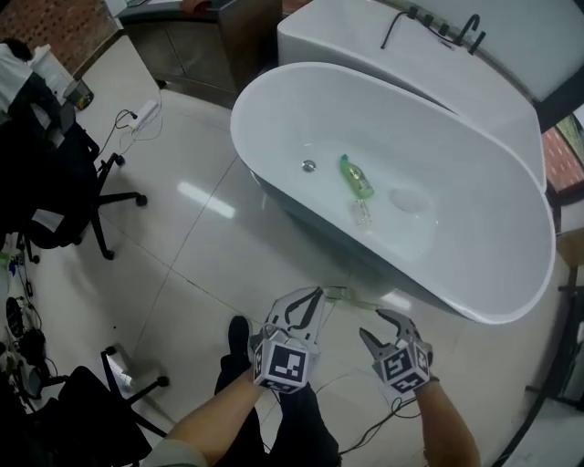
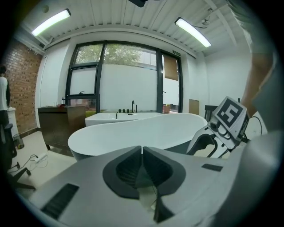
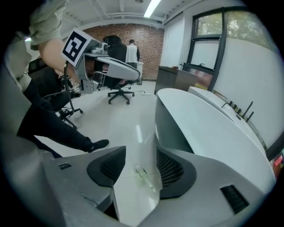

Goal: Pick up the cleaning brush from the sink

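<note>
Green cleaning brush (image 1: pixel 356 179) inside bathtub (image 1: pixel 474 182), left gripper (image 1: pixel 317 294) outside bathtub, jaws together, empty, right gripper (image 1: pixel 374 324) jaws apart, empty

A white rectangular bathtub (image 1: pixel 429 64) with a black tap (image 1: pixel 436 25) stands by a large dark-framed window (image 2: pixel 120 75). A black swivel office chair (image 1: pixel 64 182) sits on the glossy pale tiled floor (image 1: pixel 182 264), near a white power strip (image 1: pixel 144 116) with its cable. A red brick wall (image 3: pixel 133 33) closes the far end, and long strip lights (image 2: pixel 51 22) run along the ceiling.
</note>
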`<state>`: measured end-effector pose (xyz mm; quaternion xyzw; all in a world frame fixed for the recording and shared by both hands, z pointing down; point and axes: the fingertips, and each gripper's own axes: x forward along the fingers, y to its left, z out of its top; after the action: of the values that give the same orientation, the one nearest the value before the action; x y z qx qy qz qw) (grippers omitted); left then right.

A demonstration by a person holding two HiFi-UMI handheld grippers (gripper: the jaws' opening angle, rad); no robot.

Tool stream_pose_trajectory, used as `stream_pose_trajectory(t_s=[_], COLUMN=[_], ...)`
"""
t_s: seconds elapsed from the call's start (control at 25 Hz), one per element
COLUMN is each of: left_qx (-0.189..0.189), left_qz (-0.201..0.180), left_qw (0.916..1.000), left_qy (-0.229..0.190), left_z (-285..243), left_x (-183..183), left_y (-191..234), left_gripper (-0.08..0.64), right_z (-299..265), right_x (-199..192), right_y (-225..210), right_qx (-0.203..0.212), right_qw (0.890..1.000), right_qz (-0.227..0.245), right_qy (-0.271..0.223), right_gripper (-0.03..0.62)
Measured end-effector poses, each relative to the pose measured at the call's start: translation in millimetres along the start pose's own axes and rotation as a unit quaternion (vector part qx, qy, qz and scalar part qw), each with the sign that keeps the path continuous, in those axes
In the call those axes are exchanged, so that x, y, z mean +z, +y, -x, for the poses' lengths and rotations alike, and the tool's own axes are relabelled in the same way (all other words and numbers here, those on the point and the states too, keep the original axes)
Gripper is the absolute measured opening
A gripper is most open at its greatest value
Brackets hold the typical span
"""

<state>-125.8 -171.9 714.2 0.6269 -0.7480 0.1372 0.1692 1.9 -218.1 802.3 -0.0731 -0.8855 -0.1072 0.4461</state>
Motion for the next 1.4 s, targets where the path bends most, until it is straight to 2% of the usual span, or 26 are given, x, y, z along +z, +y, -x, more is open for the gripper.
stream_pose_trajectory(t_s=[0.12, 0.24, 0.48, 0.64, 0.88, 1.08, 1.36, 1.4], left_qx=[0.006, 0.001, 0.016, 0.025, 0.030, 0.023, 0.015, 0.015], left_qz=[0.020, 0.033, 0.064, 0.068, 0.087, 0.087, 0.094, 0.090], left_qw=[0.9997, 0.9988, 0.9962, 0.9954, 0.9937, 0.9940, 0.9924, 0.9928], left_qy=[0.015, 0.037, 0.056, 0.062, 0.063, 0.062, 0.078, 0.077], left_z=[-33, -60, -97, -117, -129, -139, -142, -143], left_x=[-56, -95, -164, -190, -210, -230, -243, -245], left_y=[14, 21, 46, 60, 66, 61, 63, 64], left_gripper=[0.014, 0.014, 0.014, 0.014, 0.014, 0.014, 0.014, 0.014], right_z=[-62, -115, -213, -263, -302, -324, -336, -336], right_x=[-30, -64, -121, -147, -197, -229, -266, -267], right_y=[-10, -18, -24, -31, -14, -15, -16, -19], right_qx=[0.017, 0.031, 0.060, 0.081, 0.121, 0.133, 0.119, 0.113], right_qw=[0.999, 0.996, 0.981, 0.966, 0.930, 0.904, 0.881, 0.880], right_qz=[0.020, 0.036, 0.103, 0.143, 0.207, 0.240, 0.254, 0.258], right_qy=[0.032, 0.072, 0.155, 0.200, 0.277, 0.329, 0.381, 0.382], right_gripper=[0.235, 0.236, 0.252, 0.252, 0.261, 0.261, 0.259, 0.228])
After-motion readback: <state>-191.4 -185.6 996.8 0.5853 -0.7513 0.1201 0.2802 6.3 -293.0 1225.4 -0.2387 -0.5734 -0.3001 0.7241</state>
